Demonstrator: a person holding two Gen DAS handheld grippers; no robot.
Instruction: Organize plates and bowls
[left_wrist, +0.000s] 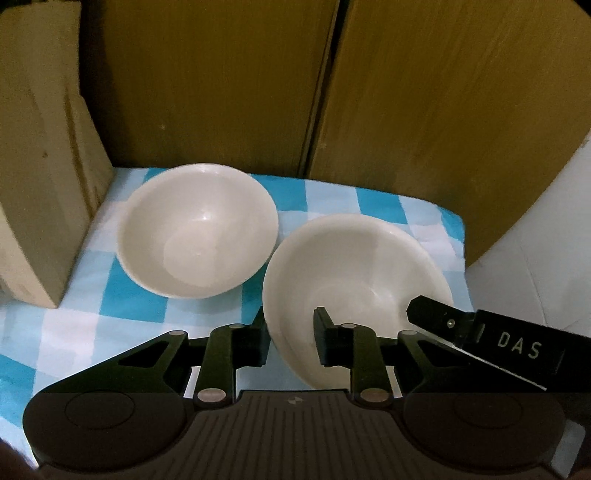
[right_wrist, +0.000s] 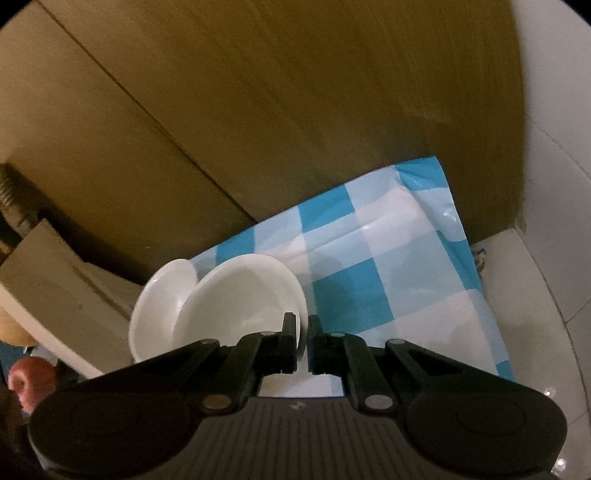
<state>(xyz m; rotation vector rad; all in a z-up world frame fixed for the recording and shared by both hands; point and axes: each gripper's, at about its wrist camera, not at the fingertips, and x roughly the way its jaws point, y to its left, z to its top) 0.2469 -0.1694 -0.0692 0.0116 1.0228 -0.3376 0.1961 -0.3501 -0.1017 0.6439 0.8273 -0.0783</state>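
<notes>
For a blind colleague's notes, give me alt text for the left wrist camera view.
The left gripper clamps the near rim of a white bowl, with the right gripper on its right edge. A second white bowl sits behind on a blue checked cloth.

Black ribbed tool (left_wrist: 290, 334), silver rivets

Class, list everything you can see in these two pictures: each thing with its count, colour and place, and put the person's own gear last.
bowls: two, white; far bowl resting on the cloth, near bowl tilted, gripped at both sides of its rim
tablecloth: one, blue and white check, under the bowls
wooden panels: brown, behind the cloth
cardboard box: one, tan, beside the far bowl
left gripper: black, shut on the near bowl's rim
right gripper: black, shut on the same rim
</notes>
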